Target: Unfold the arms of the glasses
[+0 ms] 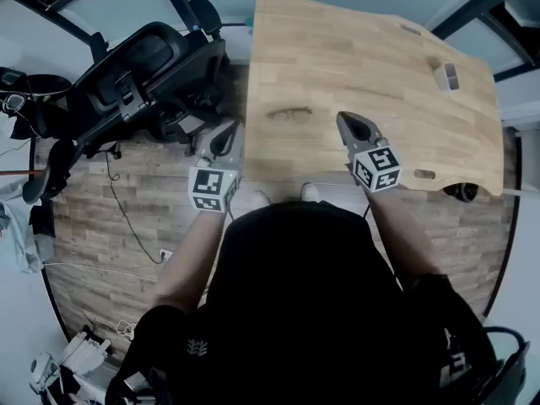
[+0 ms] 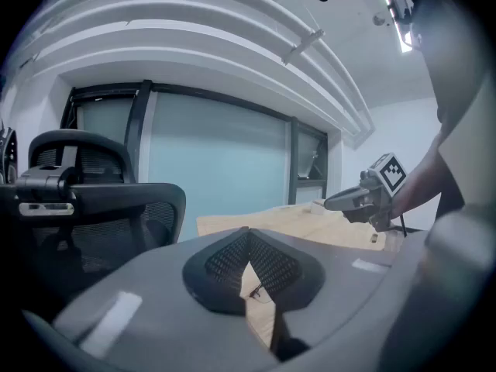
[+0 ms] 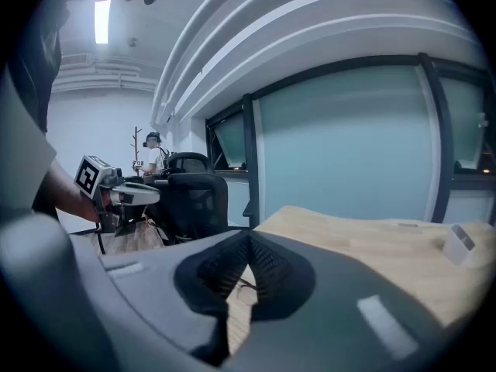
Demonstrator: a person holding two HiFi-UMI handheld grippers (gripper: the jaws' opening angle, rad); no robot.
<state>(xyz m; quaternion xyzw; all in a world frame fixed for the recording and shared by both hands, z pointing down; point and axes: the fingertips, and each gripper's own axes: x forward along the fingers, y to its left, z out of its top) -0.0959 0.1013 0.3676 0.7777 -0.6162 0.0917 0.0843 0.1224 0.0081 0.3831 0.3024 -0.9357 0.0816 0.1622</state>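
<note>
A pair of thin dark-framed glasses [image 1: 289, 115] lies on the light wooden table [image 1: 371, 66], near its left front part. Through the jaws the glasses [image 2: 258, 292] show small in the left gripper view and again as the glasses [image 3: 245, 289] in the right gripper view. My left gripper [image 1: 221, 132] hangs off the table's left edge, shut and empty, left of the glasses. My right gripper [image 1: 350, 123] is over the table, right of the glasses, shut with nothing between its pads.
A black office chair [image 1: 148, 70] stands left of the table. A small white block [image 1: 449, 76] sits at the table's far right, and a cut-out [image 1: 424, 175] is near its front right edge. Cables [image 1: 126, 218] trail on the wood floor.
</note>
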